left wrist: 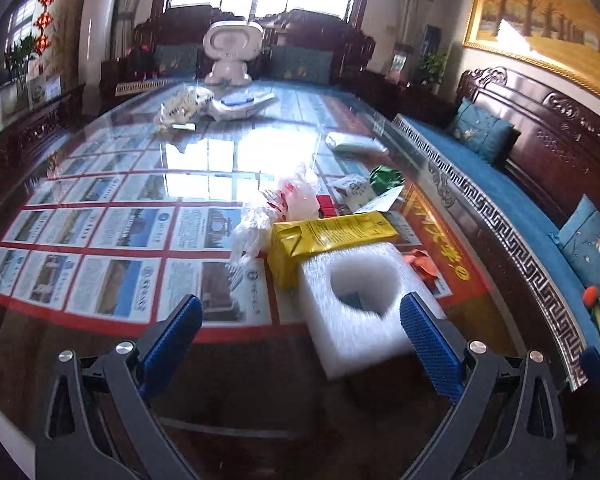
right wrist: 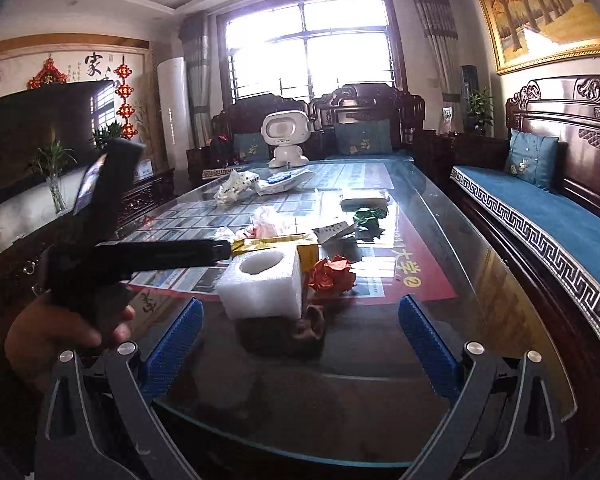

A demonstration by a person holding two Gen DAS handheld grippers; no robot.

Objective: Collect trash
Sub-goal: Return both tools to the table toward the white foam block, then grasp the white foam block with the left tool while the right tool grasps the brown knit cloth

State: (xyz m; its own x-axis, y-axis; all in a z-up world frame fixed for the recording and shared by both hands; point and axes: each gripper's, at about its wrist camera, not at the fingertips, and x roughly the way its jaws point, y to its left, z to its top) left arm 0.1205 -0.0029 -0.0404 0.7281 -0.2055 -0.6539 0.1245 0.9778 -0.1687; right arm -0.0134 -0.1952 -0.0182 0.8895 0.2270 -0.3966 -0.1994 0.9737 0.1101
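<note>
White square foam block with a round hole (left wrist: 356, 300) is lying just ahead, lower right of frame, of the wide-open, empty left gripper (left wrist: 300, 344); right gripper (right wrist: 300, 344) is gaping empty too.

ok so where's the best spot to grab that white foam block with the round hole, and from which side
Take the white foam block across its two flat side walls, below the rim of the hole, coming in from the near table edge. Those walls look parallel and upright; the yellow carton sits against its far side and crumpled orange paper at its right. Both the left gripper and the right gripper have their fingers spread, empty.
</note>
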